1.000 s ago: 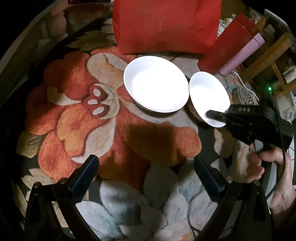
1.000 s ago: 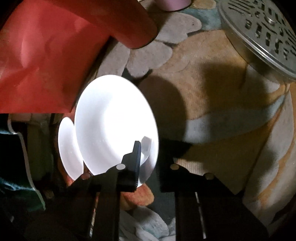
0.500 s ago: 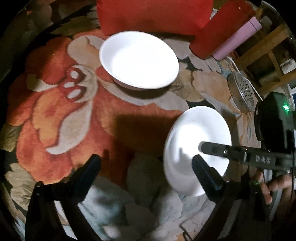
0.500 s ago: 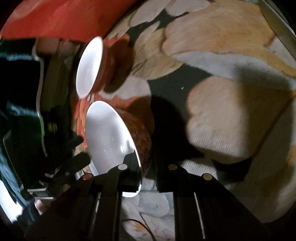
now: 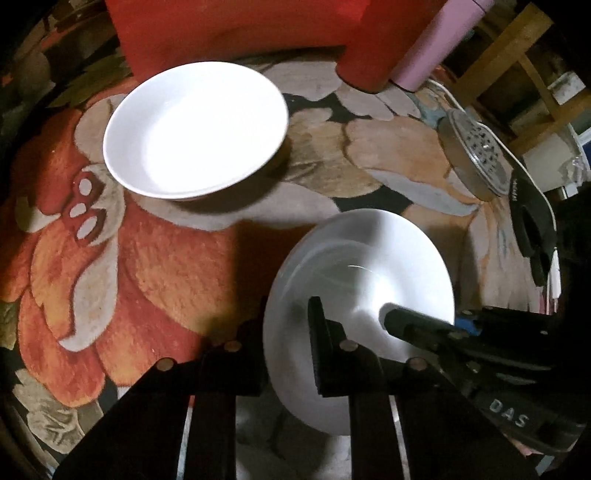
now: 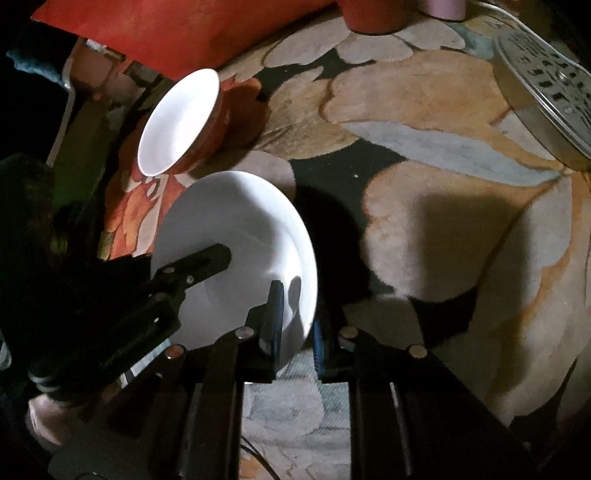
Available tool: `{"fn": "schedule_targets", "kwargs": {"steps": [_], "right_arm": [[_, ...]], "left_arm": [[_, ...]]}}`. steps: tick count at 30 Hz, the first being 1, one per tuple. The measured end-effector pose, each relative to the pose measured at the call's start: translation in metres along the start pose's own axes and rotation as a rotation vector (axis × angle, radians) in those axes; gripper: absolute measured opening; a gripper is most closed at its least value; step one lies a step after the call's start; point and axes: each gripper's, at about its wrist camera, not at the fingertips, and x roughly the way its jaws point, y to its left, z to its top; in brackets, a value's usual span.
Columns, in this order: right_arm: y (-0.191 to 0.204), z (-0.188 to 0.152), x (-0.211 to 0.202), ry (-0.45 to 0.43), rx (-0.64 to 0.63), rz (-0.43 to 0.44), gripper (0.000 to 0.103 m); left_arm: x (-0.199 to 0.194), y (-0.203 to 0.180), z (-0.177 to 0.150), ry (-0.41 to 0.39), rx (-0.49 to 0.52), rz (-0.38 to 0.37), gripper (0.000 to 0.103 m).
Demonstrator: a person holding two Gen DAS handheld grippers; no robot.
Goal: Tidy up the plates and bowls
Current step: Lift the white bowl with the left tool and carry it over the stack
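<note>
Through my left wrist camera I look steeply down on a thick rug point(image 5: 177, 258) with big orange, tan and grey flowers on a dark ground. My left gripper point(image 5: 286, 332) has just closed and now pinches the near left rim of a white plate point(image 5: 369, 266), one finger inside and one outside. The right gripper point(image 5: 391, 317) reaches in from the right and clamps the same plate, which is tilted above the rug. A white bowl point(image 5: 195, 129) sits on the rug farther back to the left, well apart from the plate. Behind it lies a red bag point(image 5: 229, 29), with a red cylinder point(image 5: 380, 48) and a pink one point(image 5: 436, 48) beside it. A perforated metal lid point(image 5: 476, 155) rests at the rug's right edge, with wooden furniture point(image 5: 524, 74) beyond in a dim room.

From my right wrist camera, the right gripper point(image 6: 295, 325) bites the plate's point(image 6: 236, 229) lower right rim, blue pads pressed together on it. The left gripper point(image 6: 207, 262) comes in from the left, with a hand point(image 6: 44, 417) low in the corner. The bowl point(image 6: 177, 122) shows a red outside here. The rug point(image 6: 424, 184) fills the right side, and the lid point(image 6: 543, 96) lies at the upper right.
</note>
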Motion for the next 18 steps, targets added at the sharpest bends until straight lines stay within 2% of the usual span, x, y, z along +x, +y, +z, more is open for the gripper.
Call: {"fn": "schedule_targets", "kwargs": {"steps": [5, 9, 14, 18], "right_arm": [[-0.005, -0.005, -0.019, -0.017, -0.013, 0.004, 0.013], [-0.005, -0.022, -0.041, -0.017, -0.038, -0.003, 0.012], [-0.014, -0.037, -0.07, -0.047, -0.003, -0.013, 0.013], [-0.016, -0.05, -0.091, -0.084, 0.023, -0.026, 0.013]], "left_arm": [[-0.021, -0.01, -0.011, -0.018, 0.032, -0.02, 0.016], [-0.041, -0.024, -0.019, -0.031, 0.038, -0.044, 0.016], [-0.058, -0.053, -0.031, -0.033, 0.103, -0.024, 0.016], [-0.071, -0.073, -0.04, -0.029, 0.137, -0.038, 0.016]]}}
